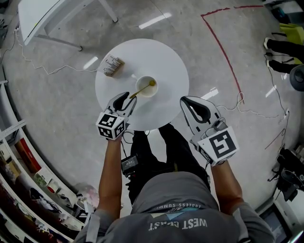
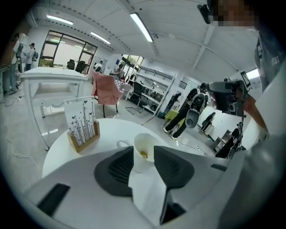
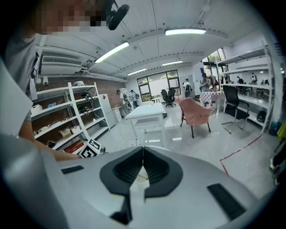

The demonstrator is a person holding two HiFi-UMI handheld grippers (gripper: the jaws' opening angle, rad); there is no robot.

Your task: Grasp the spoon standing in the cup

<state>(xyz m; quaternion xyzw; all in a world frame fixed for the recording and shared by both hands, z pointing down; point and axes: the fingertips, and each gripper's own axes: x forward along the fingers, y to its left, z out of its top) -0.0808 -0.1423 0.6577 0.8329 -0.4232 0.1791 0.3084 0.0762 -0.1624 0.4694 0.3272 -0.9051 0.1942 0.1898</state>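
A white cup [image 1: 146, 87] stands near the middle of the round white table [image 1: 161, 57]. A yellow spoon [image 1: 141, 89] leans in it, handle slanting toward the near left. My left gripper [image 1: 128, 98] sits right at the end of that handle, jaws apart. In the left gripper view the cup [image 2: 144, 152] shows in the gap of the left gripper [image 2: 144, 151], and no handle is seen between the pads. My right gripper [image 1: 185, 100] hovers at the table's near right edge, away from the cup; its tips meet in the right gripper view [image 3: 143, 150], with nothing between them.
A wooden napkin holder [image 1: 113, 65] stands on the table's far left, also seen in the left gripper view [image 2: 82, 125]. A white desk [image 1: 42, 14] stands beyond it. Shelves [image 1: 28, 180] line the left side. Red tape [image 1: 223, 47] and cables [image 1: 266, 111] lie on the floor at the right.
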